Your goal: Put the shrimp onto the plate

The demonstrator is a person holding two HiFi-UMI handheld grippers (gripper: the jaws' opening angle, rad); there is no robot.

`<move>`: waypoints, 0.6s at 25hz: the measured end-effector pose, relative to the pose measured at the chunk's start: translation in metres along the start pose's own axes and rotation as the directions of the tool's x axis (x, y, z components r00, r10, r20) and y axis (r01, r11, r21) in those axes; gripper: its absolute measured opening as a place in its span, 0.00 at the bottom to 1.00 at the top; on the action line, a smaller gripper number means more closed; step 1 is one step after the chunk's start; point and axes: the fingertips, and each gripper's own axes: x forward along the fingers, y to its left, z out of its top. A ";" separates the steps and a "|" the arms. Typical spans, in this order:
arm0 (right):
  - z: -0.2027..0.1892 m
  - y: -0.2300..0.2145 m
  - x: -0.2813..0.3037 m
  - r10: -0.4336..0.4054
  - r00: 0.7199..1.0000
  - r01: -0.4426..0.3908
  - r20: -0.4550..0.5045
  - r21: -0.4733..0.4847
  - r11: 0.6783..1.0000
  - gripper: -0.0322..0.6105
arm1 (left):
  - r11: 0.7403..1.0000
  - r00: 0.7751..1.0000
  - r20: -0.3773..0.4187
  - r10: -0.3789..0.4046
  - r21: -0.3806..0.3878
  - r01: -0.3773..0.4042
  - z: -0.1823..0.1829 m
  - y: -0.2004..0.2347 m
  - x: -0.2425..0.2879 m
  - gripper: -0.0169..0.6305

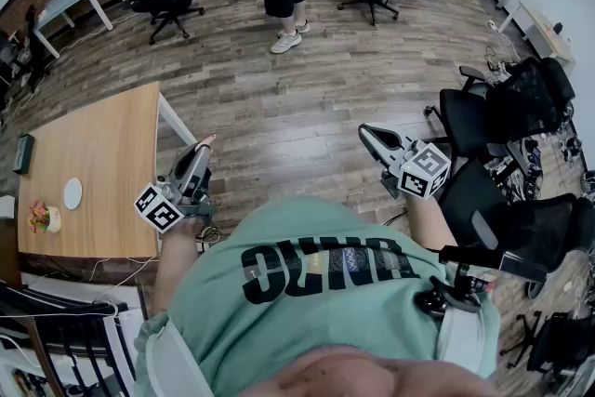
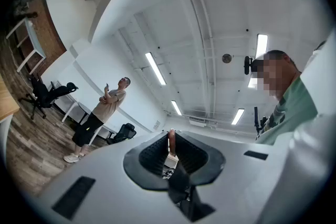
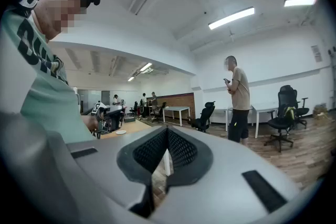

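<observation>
The left gripper (image 2: 171, 147) has its jaws closed almost fully on the shrimp (image 2: 171, 136), a slim pink-brown piece pinched between the two dark ribbed pads with its end poking out past the tips. In the head view the same pink tip shows at the front of the left gripper (image 1: 202, 150), which points slightly upward. That tilt probably keeps the shrimp from sliding out of so narrow a pinch while it is carried.

The plate (image 1: 72, 193), small and white, lies on the wooden worktop (image 1: 102, 144), below and to the outer side of the left jaws and well apart from them, so the shrimp is not yet over it. A small pot of flowers (image 1: 42, 218) stands just beside the plate, on the side away from the jaws. The gripper will probably need to swing across and dip before it lets go.

The right gripper (image 3: 167, 137) has its jaws together with nothing between them. Through the slit lower down, only the floor and a table leg show. In the head view the right gripper (image 1: 370, 135) is held out to the other side of the body, well apart from the left jaws and the worktop. It looks idle, kept out of the way.

As for writing, the teal shirt (image 1: 307, 293) carries large dark letters, upside down from the head view and not surely readable. The marker cube (image 1: 158, 207) carries only black-and-white square patterns, no words.
</observation>
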 end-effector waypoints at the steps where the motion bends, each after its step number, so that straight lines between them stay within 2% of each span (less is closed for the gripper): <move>1: 0.000 -0.002 -0.003 0.000 1.000 0.000 0.002 -0.002 1.000 0.06 | 1.000 1.000 0.000 -0.001 0.001 0.001 -0.002 -0.001 0.003 0.09; 15: -0.014 -0.037 -0.067 0.002 1.000 -0.002 0.015 0.004 1.000 0.06 | 1.000 1.000 -0.011 -0.012 -0.001 0.012 -0.042 -0.041 0.050 0.09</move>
